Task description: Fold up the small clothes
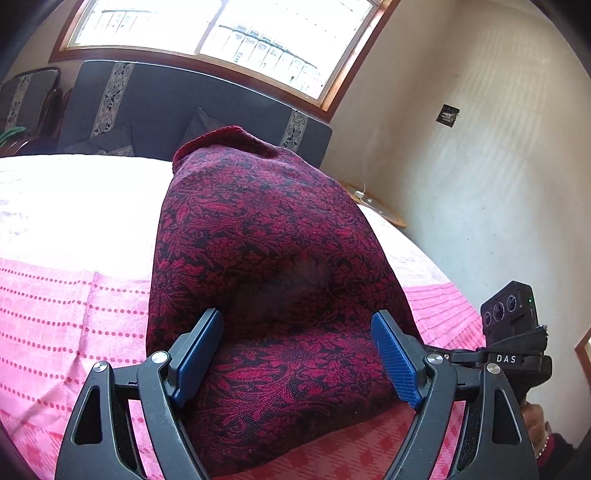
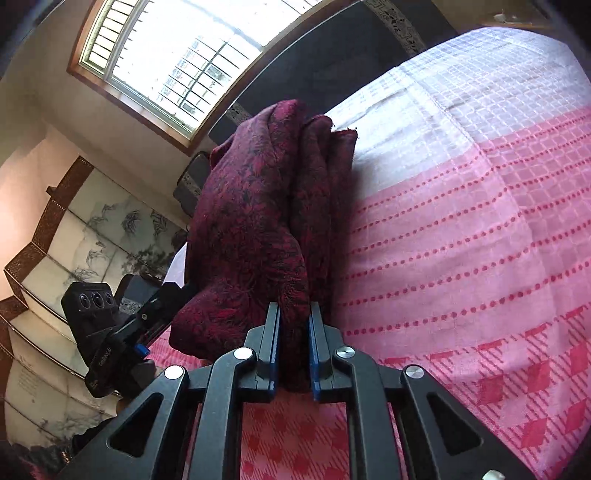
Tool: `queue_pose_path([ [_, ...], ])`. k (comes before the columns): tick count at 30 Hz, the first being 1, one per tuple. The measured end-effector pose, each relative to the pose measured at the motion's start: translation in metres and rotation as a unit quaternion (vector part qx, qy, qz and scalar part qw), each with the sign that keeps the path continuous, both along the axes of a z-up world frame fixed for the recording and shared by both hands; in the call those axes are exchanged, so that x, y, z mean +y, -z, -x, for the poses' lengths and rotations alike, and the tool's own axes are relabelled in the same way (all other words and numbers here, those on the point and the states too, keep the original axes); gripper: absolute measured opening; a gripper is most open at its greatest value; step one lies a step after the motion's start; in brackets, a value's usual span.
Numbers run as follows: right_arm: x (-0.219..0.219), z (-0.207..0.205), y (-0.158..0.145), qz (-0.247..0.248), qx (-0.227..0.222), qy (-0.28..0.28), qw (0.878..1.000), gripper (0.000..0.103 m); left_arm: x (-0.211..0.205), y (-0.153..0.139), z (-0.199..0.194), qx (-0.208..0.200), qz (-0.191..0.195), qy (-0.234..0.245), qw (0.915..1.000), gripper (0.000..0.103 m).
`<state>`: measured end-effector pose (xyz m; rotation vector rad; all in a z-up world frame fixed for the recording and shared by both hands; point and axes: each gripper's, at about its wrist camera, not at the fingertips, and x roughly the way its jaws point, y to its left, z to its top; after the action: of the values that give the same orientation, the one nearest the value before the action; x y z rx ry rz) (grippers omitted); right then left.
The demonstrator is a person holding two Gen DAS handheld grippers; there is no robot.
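Left wrist view showed, from left to right, a pink bedspread (image 1: 66, 302) with rows of red dots covering the bed, then a dark red garment (image 1: 258, 258) with a black floral pattern rising in a tall heap from it, and behind these a grey headboard (image 1: 177, 99) under a wide window (image 1: 207, 33). The left gripper (image 1: 297, 354) stood with its blue-padded fingers (image 1: 199, 354) spread wide apart on either side of the garment's lower fold, neither pad pressing the cloth. At the far right the other tool's black body carried the white letters "DAS" (image 1: 506, 358), beside a pale wall (image 1: 480, 184). Right wrist view showed, at the left, a folding screen (image 2: 96, 221) painted with ink branches, and in front of it a black camera unit (image 2: 92, 306) whose small label was too blurred to read. At the centre the right gripper (image 2: 293, 347) had its fingers (image 2: 272, 332) drawn close and clamped on a bunched edge of the garment (image 2: 258, 221), which stood up from the bedspread (image 2: 461, 258) stretching to the right.
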<state>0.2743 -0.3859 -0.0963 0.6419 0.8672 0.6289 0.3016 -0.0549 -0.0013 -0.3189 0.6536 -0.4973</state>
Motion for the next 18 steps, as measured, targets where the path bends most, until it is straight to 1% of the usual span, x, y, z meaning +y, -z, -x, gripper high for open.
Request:
queue_pose_path([
  [1, 0.005, 0.0, -0.004, 0.014, -0.003, -0.005, 1.0, 0.012, -0.003, 0.001, -0.001, 0.002, -0.011, 0.001, 0.9999, 0.082],
  [2, 0.009, -0.002, -0.004, 0.024, 0.003, -0.01, 1.0, 0.012, -0.007, 0.003, -0.003, 0.01, -0.024, 0.004, 0.9997, 0.082],
  [4, 0.013, -0.003, -0.011, 0.032, -0.003, -0.018, 0.999, 0.014, -0.014, 0.005, -0.008, 0.023, -0.044, 0.01, 0.9987, 0.083],
  [5, 0.015, -0.004, -0.017, 0.04, -0.013, -0.019, 0.999, 0.018, -0.015, 0.007, -0.009, 0.026, -0.047, 0.011, 0.9985, 0.083],
  [7, 0.014, -0.009, -0.031, 0.055, -0.03, -0.019, 0.998, 0.021, -0.014, 0.008, -0.01, 0.029, -0.043, 0.01, 0.9986, 0.083],
  [9, 0.016, -0.02, -0.046, 0.073, -0.047, -0.016, 0.996, 0.031, -0.01, 0.009, -0.01, 0.031, -0.027, 0.012, 0.9991, 0.083],
  [11, 0.018, -0.038, -0.06, 0.088, -0.064, -0.013, 0.994, 0.062, -0.006, 0.01, -0.01, 0.032, -0.015, 0.012, 0.9993, 0.083],
  [12, 0.021, -0.05, -0.064, 0.089, -0.066, -0.019, 0.994, 0.064, -0.005, 0.01, -0.01, 0.033, -0.01, 0.012, 0.9993, 0.083],
  [15, 0.036, -0.091, -0.066, 0.097, -0.048, -0.029, 0.994, 0.064, -0.004, 0.009, -0.01, 0.033, -0.008, 0.012, 0.9993, 0.083],
  [16, 0.042, -0.104, -0.064, 0.095, -0.035, -0.033, 0.994, 0.064, -0.005, 0.009, -0.01, 0.033, -0.009, 0.012, 0.9993, 0.083],
  [17, 0.048, -0.114, -0.06, 0.091, -0.024, -0.043, 0.995, 0.056, -0.005, 0.009, -0.01, 0.033, -0.009, 0.011, 0.9993, 0.083],
  [18, 0.055, -0.121, -0.057, 0.089, -0.018, -0.054, 0.994, 0.042, -0.004, 0.009, -0.01, 0.033, -0.008, 0.009, 0.9994, 0.083],
])
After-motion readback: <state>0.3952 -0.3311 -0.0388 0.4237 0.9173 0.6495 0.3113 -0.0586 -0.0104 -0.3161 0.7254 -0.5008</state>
